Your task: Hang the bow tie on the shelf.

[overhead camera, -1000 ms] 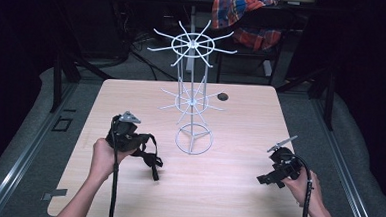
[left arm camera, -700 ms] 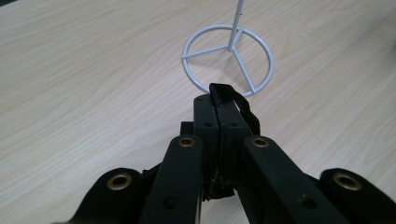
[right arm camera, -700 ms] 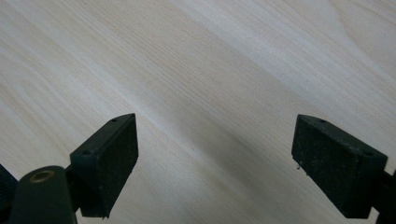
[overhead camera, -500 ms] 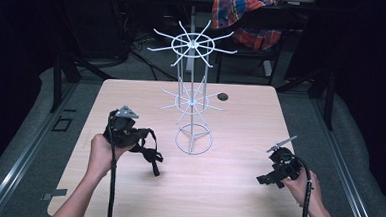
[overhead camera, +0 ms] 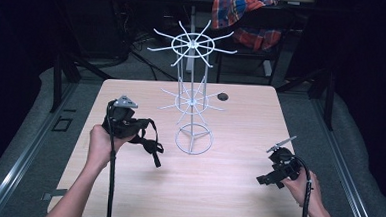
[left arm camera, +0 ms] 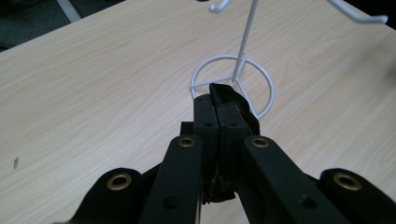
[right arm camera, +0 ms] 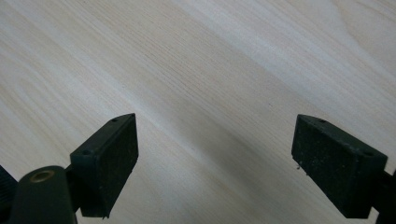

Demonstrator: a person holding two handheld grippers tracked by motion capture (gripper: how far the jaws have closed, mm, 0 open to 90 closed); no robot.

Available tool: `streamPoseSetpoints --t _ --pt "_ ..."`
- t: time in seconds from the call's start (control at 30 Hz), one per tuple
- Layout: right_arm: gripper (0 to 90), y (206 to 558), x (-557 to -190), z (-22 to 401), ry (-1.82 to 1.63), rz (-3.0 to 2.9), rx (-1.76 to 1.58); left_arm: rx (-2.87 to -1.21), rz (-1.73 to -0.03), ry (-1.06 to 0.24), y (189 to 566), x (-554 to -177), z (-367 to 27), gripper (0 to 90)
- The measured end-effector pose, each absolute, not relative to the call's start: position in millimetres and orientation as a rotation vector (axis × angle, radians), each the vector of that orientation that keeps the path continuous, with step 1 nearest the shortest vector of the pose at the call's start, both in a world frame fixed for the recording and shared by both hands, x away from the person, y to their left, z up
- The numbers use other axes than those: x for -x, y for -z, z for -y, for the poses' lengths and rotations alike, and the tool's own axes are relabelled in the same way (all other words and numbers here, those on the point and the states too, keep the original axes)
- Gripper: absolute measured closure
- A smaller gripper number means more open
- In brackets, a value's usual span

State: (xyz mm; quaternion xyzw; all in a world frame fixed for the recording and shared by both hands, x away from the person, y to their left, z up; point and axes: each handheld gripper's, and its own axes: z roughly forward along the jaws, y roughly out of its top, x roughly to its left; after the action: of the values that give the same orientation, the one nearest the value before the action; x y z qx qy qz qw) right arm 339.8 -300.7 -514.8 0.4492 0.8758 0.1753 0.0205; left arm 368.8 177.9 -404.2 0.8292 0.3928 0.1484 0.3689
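The left gripper (overhead camera: 154,154) hangs above the tabletop (overhead camera: 226,190), fingers closed on a black strap (overhead camera: 147,136) that droops beside the white wire rack (overhead camera: 193,138). The strap is thin, dark and looped. The right gripper (overhead camera: 270,177) sits near the right front edge, fingers open, nothing between them. Bare tabletop lies between both grippers.

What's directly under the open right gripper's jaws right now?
Bare light wood table lies beneath the right gripper, nothing between its black pads. The spot under the gripper's body is hidden.
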Motion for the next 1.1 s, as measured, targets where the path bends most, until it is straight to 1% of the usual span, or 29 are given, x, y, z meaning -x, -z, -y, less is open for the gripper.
streamPoseSetpoints --t 0.7,1.1 --pt "14.4 515 -340 301 -0.535 -2.730 -1.377 -2.125 -0.976 -0.434 378 -379 -170 88.8" --pt "14.4 515 -340 301 -0.535 -2.731 -1.376 -2.138 -0.971 -0.448 372 -387 -166 88.8"
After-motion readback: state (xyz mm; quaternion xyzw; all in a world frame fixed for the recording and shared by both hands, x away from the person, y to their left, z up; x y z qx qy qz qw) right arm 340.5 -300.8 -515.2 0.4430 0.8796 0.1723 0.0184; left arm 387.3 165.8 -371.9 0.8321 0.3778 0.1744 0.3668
